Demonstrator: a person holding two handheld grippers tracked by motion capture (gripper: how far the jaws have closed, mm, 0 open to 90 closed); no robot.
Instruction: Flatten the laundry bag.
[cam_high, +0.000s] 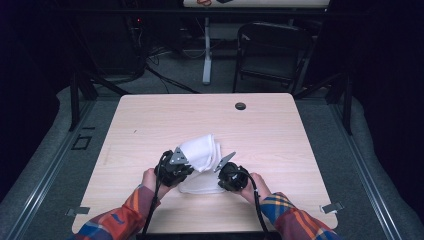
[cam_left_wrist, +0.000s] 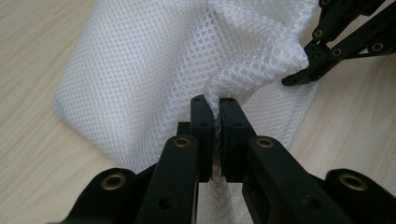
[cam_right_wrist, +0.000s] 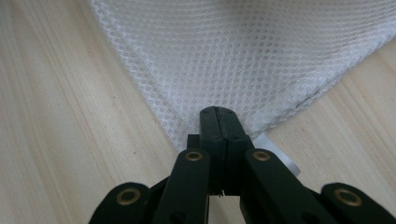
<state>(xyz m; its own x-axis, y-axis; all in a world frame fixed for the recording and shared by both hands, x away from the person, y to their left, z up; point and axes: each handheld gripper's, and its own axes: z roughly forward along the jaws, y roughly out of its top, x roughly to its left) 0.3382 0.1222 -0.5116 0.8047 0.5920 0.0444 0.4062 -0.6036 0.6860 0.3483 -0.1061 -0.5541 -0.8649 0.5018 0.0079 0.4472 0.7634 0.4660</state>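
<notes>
A white mesh cloth (cam_high: 202, 152) lies bunched in the middle of the wooden table (cam_high: 150, 125). My left gripper (cam_high: 183, 168) is at its near left side, shut on a raised fold of the mesh (cam_left_wrist: 187, 60), which runs up between the black jaws (cam_left_wrist: 216, 101). At the cloth's near right side, my right gripper (cam_high: 221, 173) is shut on an edge of the mesh (cam_right_wrist: 243, 51); its tips (cam_right_wrist: 215, 111) are pressed together over the fabric. The left gripper view also has the right gripper (cam_left_wrist: 299, 77) clamped on a pulled-up corner.
A small white tag (cam_right_wrist: 280, 156) sticks out beside the right jaws. The table has a black grommet hole (cam_high: 240, 106) near its far edge. Beyond the table stand a black chair (cam_high: 272, 50) and a white desk leg (cam_high: 207, 50).
</notes>
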